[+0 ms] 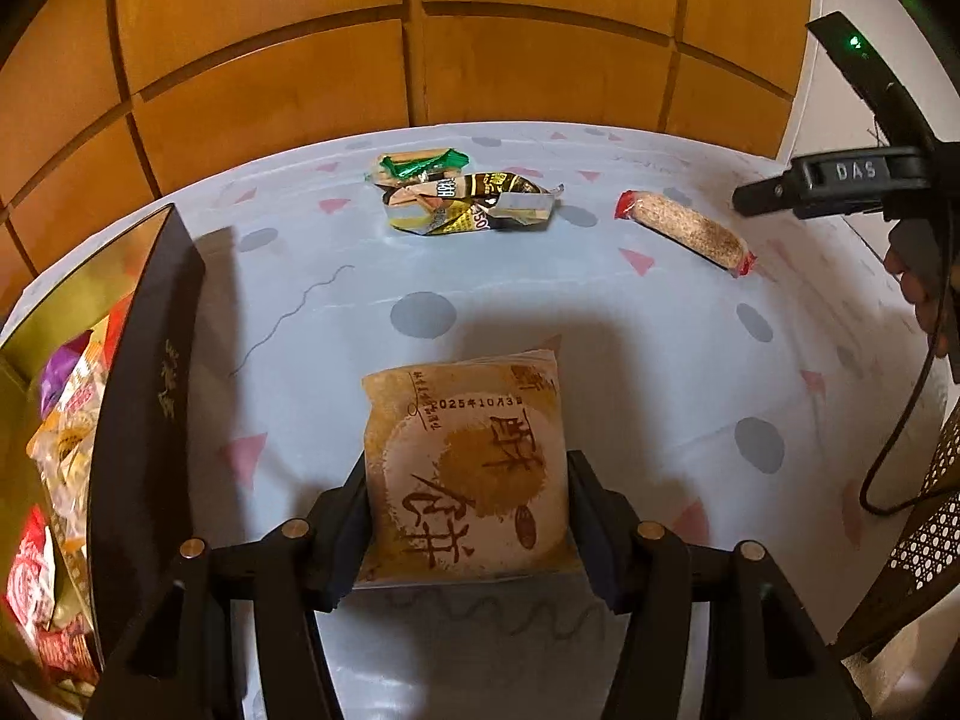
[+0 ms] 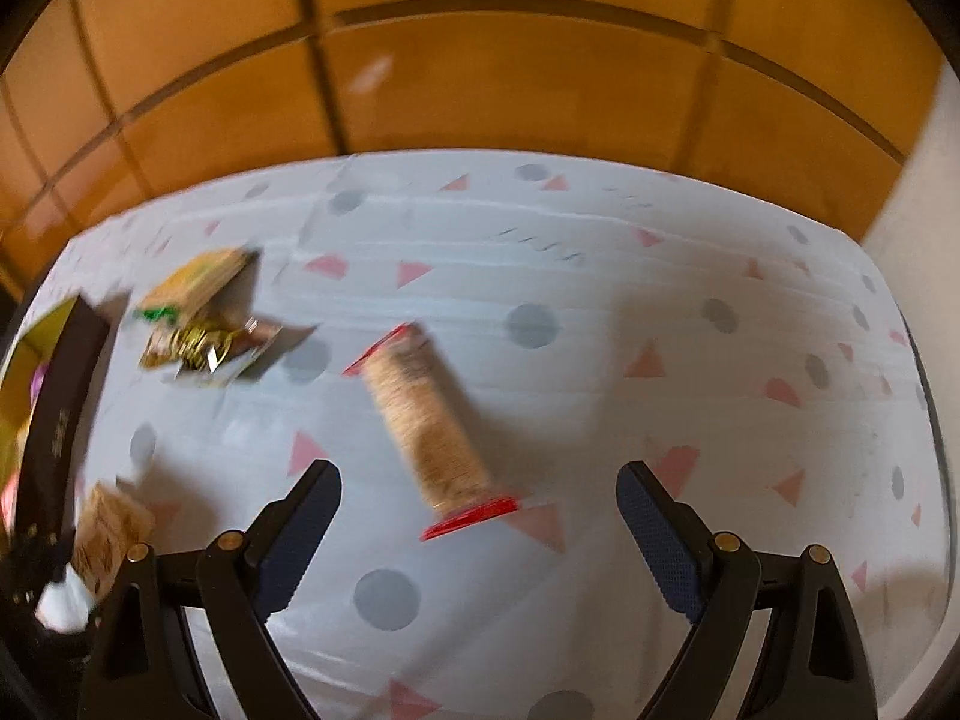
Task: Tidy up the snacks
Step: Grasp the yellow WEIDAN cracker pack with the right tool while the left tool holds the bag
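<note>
Between the two fingers of the left tool (image 1: pixel 468 531), in the left wrist view, sits one square tan pastry packet (image 1: pixel 465 468) printed with brown characters. Both pads touch its side edges, so the tool grips it, the packet lying flat just above or on the desk (image 1: pixel 540 294). That desk wears a pale cloth with grey dots and pink triangles. Far across it lie three more loose snacks: one green-ended wrapper (image 1: pixel 420 165), one crumpled brown-and-gold wrapper (image 1: pixel 474 204) touching it, and, apart to the right, one long crumbed bar with red ends (image 1: pixel 684 228). At the left stands one dark box (image 1: pixel 144 396) with a gold lining, holding several packets; their count is unclear. At the right edge the right tool (image 1: pixel 774 192) reaches in, with part of a hand (image 1: pixel 918 294) behind it.

Right wrist view, blurred: the right tool (image 2: pixel 480 522) stands open with nothing between its pads. One red-ended bar (image 2: pixel 429 420) lies on the desk (image 2: pixel 600 276) just beyond the gap, nearer the left finger. Far left are the two wrappers, one green-ended (image 2: pixel 198 282) and one gold (image 2: pixel 204 348), still touching. One box wall (image 2: pixel 60 408) shows at the left edge, with the tan packet (image 2: pixel 111 534) near it.
</note>
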`<state>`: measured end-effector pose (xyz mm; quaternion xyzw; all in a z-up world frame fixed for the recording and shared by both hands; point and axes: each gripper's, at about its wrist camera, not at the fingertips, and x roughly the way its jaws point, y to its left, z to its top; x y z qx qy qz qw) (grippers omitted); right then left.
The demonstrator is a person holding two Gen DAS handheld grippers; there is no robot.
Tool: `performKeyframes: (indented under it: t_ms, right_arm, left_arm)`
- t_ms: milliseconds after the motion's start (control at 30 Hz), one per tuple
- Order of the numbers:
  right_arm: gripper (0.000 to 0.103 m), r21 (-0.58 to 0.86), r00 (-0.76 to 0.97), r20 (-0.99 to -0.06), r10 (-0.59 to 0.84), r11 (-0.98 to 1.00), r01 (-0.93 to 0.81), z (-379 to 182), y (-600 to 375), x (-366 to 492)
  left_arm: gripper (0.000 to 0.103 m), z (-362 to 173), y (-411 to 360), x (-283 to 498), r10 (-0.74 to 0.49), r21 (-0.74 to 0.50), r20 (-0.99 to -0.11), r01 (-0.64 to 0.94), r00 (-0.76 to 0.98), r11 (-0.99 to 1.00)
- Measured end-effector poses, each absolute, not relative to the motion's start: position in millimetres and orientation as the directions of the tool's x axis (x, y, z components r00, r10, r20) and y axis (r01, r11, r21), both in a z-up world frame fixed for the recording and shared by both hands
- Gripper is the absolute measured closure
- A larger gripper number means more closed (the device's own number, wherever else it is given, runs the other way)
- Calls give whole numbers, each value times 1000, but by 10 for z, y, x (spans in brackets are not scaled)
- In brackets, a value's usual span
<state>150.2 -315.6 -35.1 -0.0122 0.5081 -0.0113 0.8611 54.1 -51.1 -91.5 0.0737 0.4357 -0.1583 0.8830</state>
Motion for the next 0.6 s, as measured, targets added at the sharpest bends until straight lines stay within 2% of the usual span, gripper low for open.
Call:
performKeyframes:
  t_ms: [300,467,600]
  right_arm:
    - [9,81,442,-886,141,985,-153,-399,-2668,1472]
    - [9,72,418,-887,194,954,-290,-396,-2152,1720]
    - [9,125,387,-890,242,945,-302,-412,-1860,2039]
  left_arm:
    - [43,-944,-448,424,-241,-18,-754,346,611,938]
    - [43,-946,-431,425,-253,-33,-747,346,615,938]
    - [43,-955,-431,422,-257,-36,-739,344,623,938]
